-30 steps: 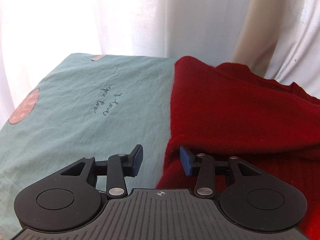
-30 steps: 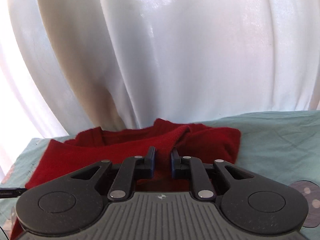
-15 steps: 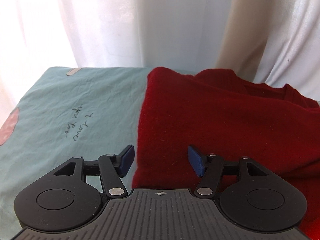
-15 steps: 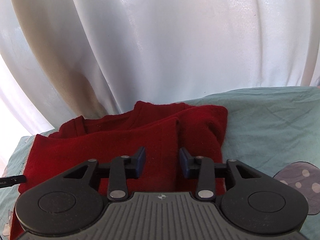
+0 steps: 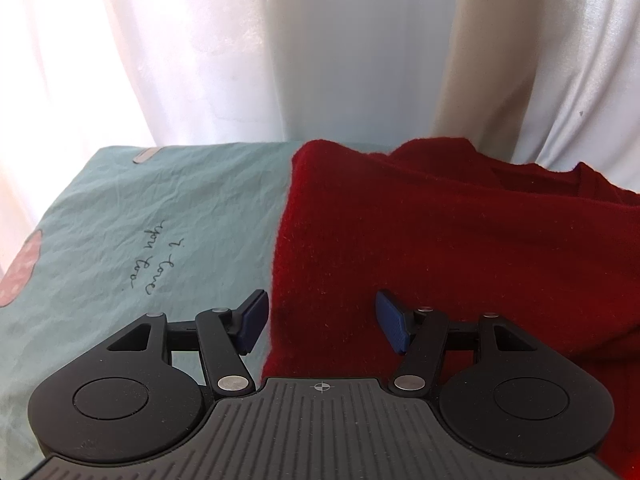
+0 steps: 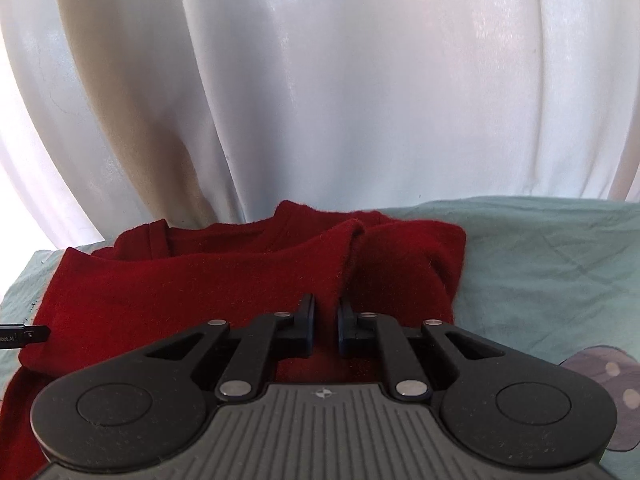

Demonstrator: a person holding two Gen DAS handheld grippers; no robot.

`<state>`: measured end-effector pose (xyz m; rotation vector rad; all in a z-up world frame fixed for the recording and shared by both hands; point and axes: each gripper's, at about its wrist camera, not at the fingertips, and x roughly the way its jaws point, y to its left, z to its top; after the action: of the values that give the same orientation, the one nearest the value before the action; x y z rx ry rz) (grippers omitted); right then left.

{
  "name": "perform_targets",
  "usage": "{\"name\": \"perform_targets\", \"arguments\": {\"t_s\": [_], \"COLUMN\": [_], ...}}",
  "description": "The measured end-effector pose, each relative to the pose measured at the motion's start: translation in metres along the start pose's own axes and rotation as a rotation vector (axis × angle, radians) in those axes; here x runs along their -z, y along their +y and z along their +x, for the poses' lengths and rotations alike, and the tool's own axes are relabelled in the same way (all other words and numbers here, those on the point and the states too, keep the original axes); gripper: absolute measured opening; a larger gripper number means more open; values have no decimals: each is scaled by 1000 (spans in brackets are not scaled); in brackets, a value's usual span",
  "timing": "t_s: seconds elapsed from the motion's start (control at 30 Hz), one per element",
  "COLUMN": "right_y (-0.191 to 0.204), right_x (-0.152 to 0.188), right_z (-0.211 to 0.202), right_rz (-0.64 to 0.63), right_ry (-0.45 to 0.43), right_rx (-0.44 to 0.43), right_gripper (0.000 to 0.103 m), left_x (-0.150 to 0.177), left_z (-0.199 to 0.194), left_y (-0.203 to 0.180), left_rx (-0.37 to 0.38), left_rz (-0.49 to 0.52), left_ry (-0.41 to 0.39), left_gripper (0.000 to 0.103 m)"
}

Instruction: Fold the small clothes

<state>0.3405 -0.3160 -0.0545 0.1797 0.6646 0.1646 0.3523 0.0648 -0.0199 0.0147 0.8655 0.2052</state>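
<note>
A red knit garment [image 5: 460, 240] lies folded on a pale teal sheet [image 5: 168, 208]; it also shows in the right wrist view [image 6: 208, 288]. My left gripper [image 5: 322, 322] is open and empty, its fingers straddling the garment's left folded edge low over the cloth. My right gripper [image 6: 326, 322] is nearly closed, and the edge of the garment's upper folded layer runs down into the narrow gap between its fingers. The cloth right at its pads is partly hidden by the fingers.
White curtains [image 6: 320, 100] hang close behind the far edge of the surface. The sheet has handwriting [image 5: 154, 268] and a pink print [image 5: 18, 268] on the left, and a mushroom print [image 6: 600, 384] on the right. A black tip [image 6: 24, 334] of the other gripper shows at far left.
My left gripper opened wider and shifted over the garment's left edge. My right gripper opened half a second ago, then closed in on the upper layer's edge.
</note>
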Motion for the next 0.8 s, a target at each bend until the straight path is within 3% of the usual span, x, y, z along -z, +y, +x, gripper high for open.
{"name": "perform_targets", "arguments": {"t_s": [0.17, 0.3, 0.37, 0.5, 0.63, 0.73, 0.8], "right_y": [5, -6, -12, -9, -9, -11, -11], "right_x": [1, 11, 17, 10, 18, 29, 36], "right_z": [-11, 9, 15, 9, -15, -25, -27], "right_rz": [-46, -37, -37, -41, -48, -54, -79], "right_ry": [-55, 37, 32, 65, 53, 74, 98], "right_rx": [72, 116, 114, 125, 123, 117, 131], "right_gripper": [9, 10, 11, 17, 23, 28, 28], "left_x": [2, 7, 8, 8, 24, 41, 50], "left_z": [-1, 5, 8, -1, -17, -7, -5], "left_y": [-1, -1, 2, 13, 14, 14, 20], "left_rx": [25, 16, 0, 18, 28, 18, 21], "left_rz": [4, 13, 10, -39, -6, 20, 1], "left_ry": [-7, -16, -19, 17, 11, 82, 70], "left_gripper": [74, 87, 95, 96, 95, 95, 97]}}
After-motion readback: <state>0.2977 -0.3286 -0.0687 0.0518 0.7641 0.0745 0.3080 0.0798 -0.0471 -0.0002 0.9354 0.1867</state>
